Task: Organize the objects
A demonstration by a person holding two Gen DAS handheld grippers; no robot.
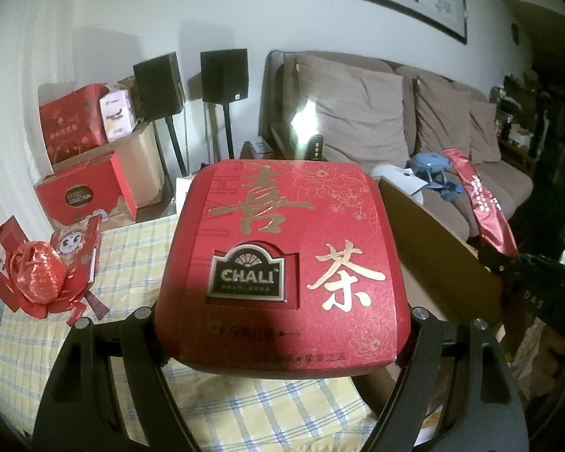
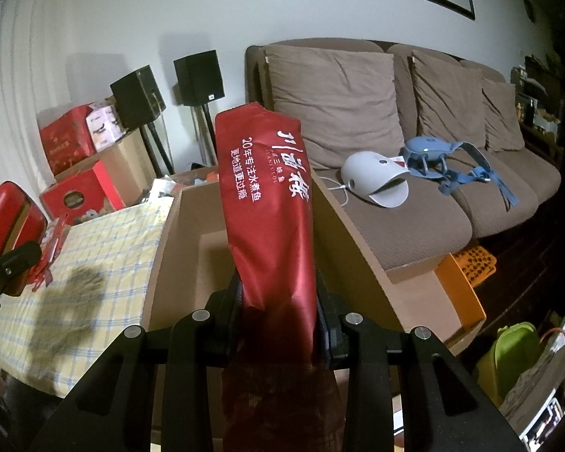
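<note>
A living room with a brown cushioned sofa (image 2: 414, 173) and two black speakers on stands backs a table (image 1: 132, 260) covered in a yellow-and-blue checked cloth. The left tongs (image 1: 278, 342) stand wide yet clamp the near edge of a flat, square red tea gift box with gold characters (image 1: 278, 248), held clear above the table. The right tongs (image 2: 278, 312) pinch a long, glossy red foil packet with white lettering (image 2: 267, 207), its long axis running toward 12 o'clock, directly above an open brown cardboard carton (image 2: 184, 233). From the left tongs, the carton lies at 3 o'clock. The right hand appears nearer: lowering the packet into the carton is probably next.
</note>
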